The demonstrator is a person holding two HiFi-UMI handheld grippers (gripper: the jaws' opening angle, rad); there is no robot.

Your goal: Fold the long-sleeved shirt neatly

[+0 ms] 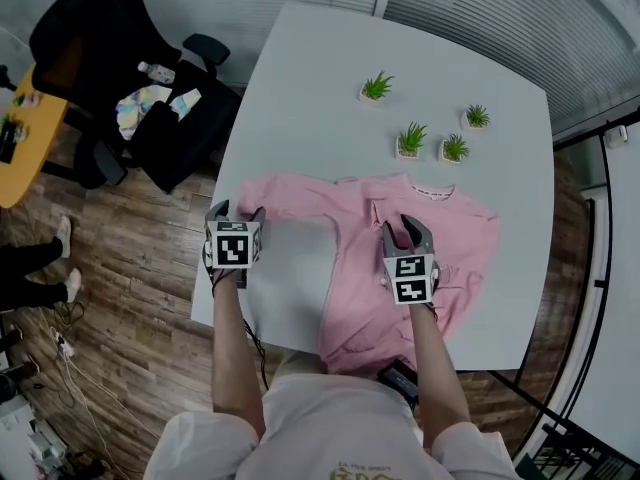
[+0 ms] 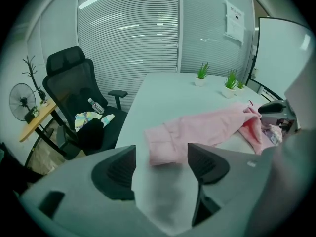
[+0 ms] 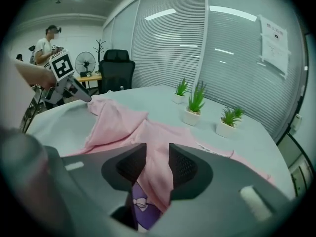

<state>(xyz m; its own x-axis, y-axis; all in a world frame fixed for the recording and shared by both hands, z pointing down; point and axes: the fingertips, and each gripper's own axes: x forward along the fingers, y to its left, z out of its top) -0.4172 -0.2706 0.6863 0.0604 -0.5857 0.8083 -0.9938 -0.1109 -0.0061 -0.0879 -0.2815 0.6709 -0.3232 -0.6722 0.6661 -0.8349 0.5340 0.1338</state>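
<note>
Where the white table fills the middle of the head view, we see a pink long-sleeved shirt lying rumpled at lower centre. One sleeve stretches left, and a purple print marks the front. Our right gripper pinches a raised fold of the shirt between narrow jaws. Our left gripper stands wide and empty, just short of the cuff.

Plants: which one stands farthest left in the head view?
The plant nearest the chair; the other three cluster to its right.
</note>
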